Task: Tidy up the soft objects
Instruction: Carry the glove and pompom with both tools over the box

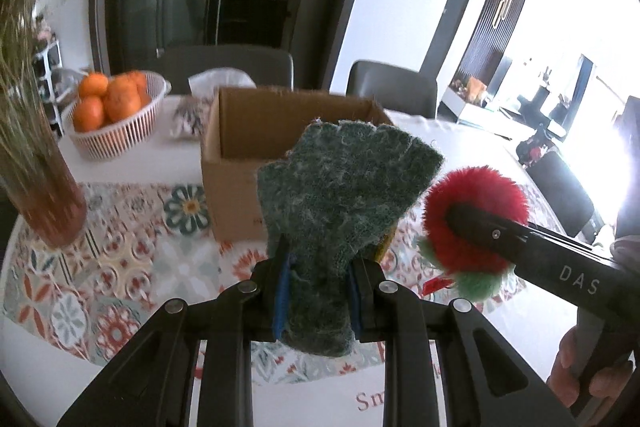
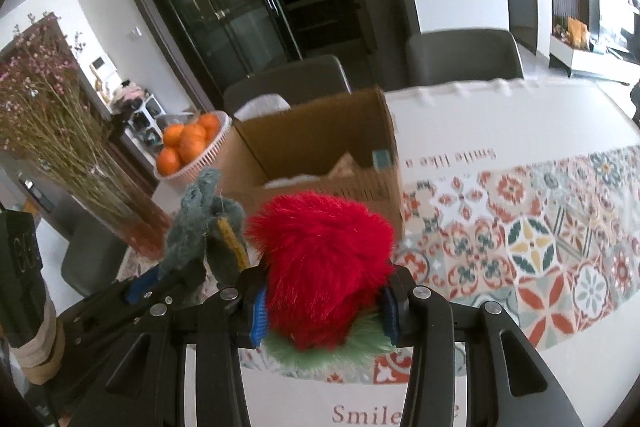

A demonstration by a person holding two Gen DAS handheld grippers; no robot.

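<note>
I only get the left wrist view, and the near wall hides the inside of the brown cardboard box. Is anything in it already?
Observer: Yes. The brown cardboard box holds a small teal packet, something tan and crumpled, and something white.
Operator: How do the right tongs sit on the red furry ball?
Observer: Both blue pads press its sides, and its green fringe sticks out beneath them.
</note>
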